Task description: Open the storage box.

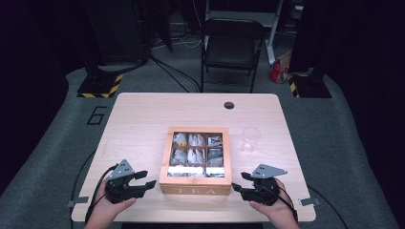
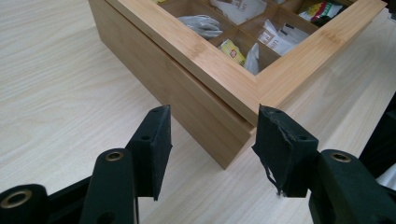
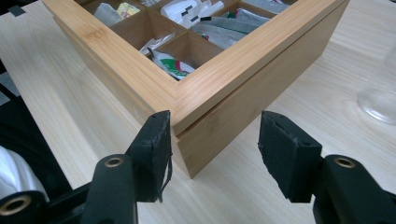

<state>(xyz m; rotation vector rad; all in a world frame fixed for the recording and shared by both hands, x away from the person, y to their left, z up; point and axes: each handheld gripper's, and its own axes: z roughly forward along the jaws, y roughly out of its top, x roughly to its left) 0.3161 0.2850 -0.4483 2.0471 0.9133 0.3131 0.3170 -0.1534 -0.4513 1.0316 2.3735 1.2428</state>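
Table: light wood-grain tabletop (image 1: 138, 124) on grey carpet, dark room all round, pretty moody lighting tbh.
Left gripper: left gripper (image 1: 144, 179) is at the near left of the table in the high view, held in the person's left hand (image 1: 107, 206). Jaws are spread apart with nothing clamped. In the left gripper view (image 2: 212, 151) the near left corner of the box sits just past the gap between the pads, not pinched by them.
Right gripper: right gripper (image 1: 240, 182) is mirrored on the near right, in the right hand (image 1: 274, 210). Jaws also parted, gripping nothing. In the right gripper view (image 3: 215, 154) the box's near right corner pokes toward the gap, and the left pad looks right up against the wood. Can't tell if it truly touches.
Tea box: wooden tea box (image 1: 195, 190) with "TEA" on its near face, sitting mid-table between the two grippers, glass-panelled lid down. Bamboo frame looks nice up close (image 2: 205, 51) (image 3: 154, 79).
Tea bags: wrapped tea bags (image 1: 193, 152) sorted in the little compartments, mostly white and grey packets, some with red and green print.
Cup: clear plastic cup (image 1: 250, 138) standing just right of the box's far end.
Further back: round cable hole (image 1: 229, 105) near the table's far edge, then a black folding chair (image 1: 231, 45) on the floor beyond.
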